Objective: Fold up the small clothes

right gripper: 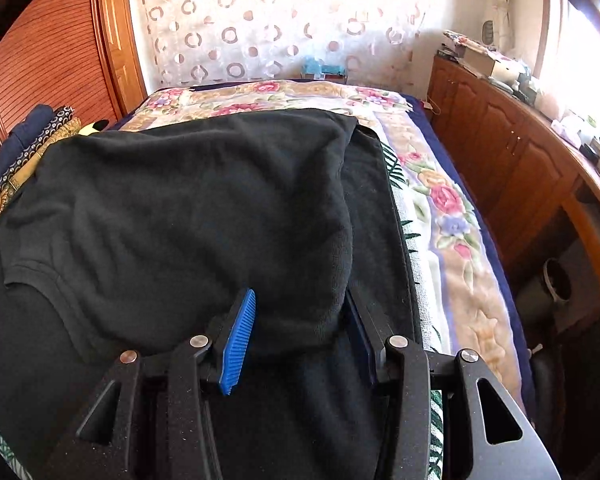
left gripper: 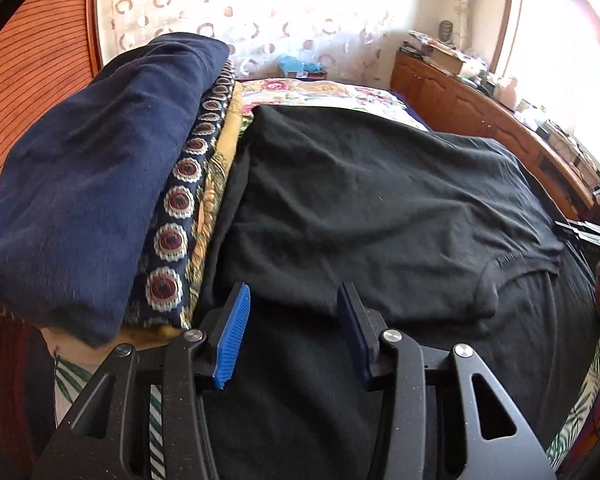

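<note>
A sunlit bedroom with a circle-patterned curtain and wooden cabinets frames a bed under a floral bedspread [left gripper: 320,94], on which the work lies. In the left wrist view, a black T-shirt [left gripper: 360,208] fills the centre, spread over the bed with its ribbed neckline showing toward 4 o'clock; at 9 o'clock sits a stack of folded clothes [left gripper: 80,184], navy on top over a medallion-print piece. The left gripper [left gripper: 294,312] hangs at 6 o'clock with its blue pads apart over the near edge of the shirt, nothing pinched between them. In the right wrist view, the same shirt [right gripper: 180,208] lies from centre to 9 o'clock, one flap folded over so that its edge runs toward 6 o'clock, with the bedspread [right gripper: 448,200] at 3 o'clock. The right gripper [right gripper: 300,314] straddles that folded edge; cloth lies between the pads, but whether they press it I cannot tell. The knit looks soft, light and limp, likely to sag and drag, so corners and hems seem the best holds.
</note>
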